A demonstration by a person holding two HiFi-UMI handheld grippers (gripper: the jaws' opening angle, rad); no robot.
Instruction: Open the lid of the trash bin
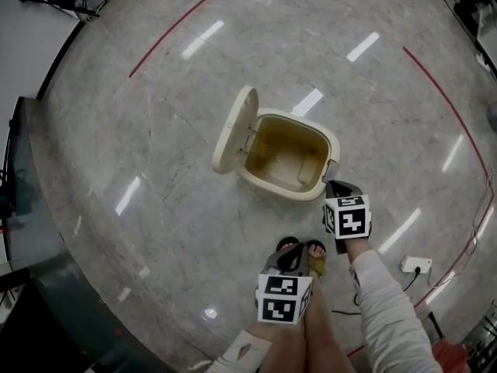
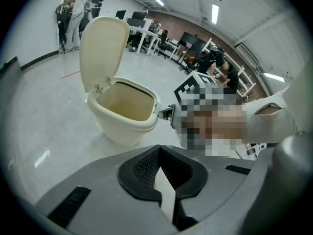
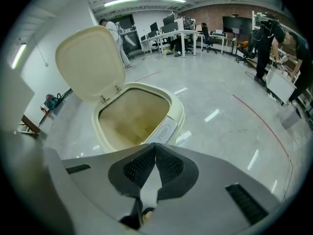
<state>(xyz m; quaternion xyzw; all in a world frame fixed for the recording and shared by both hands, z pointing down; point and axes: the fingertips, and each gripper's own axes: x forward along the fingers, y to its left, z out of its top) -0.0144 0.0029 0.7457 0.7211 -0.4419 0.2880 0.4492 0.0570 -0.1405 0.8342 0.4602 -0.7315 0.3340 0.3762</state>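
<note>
Head view: trash bin (image 1: pixel 330 148) sits on open floor (image 1: pixel 155 154), well clear of the red floor line (image 1: pixel 177 28). Lid (image 1: pixel 235 129) is already up, hinged on the bin's far-left side and standing nearly upright, so the task looks done. Right gripper (image 1: pixel 336 186) is just beside the bin's near-right corner. Left gripper (image 1: pixel 289 256) hangs back over the person's sandalled feet (image 1: pixel 314 255), prob. idle.

Left gripper view: left gripper (image 2: pixel 159 150) has jaws pressed together, nothing between; ribbed black pads, grey shell. Bin (image 2: pixel 124 126) is smooth cream plastic w/ rounded corners, lid (image 2: pixel 101 50) a shallow dished oval. Right gripper (image 2: pixel 165 112) tip is at the rim.

Right gripper view: right gripper (image 3: pixel 155 148) also pressed together, empty, prob. closed so the tip works as a poker. Aimed at the PUSH tab (image 3: pixel 164 130), a pale flat pad on the front rim (image 3: pixel 178 109). Inside is bare, yellowish. Lid (image 3: pixel 90 62) leans back. Floor is glossy speckled stone.
</note>
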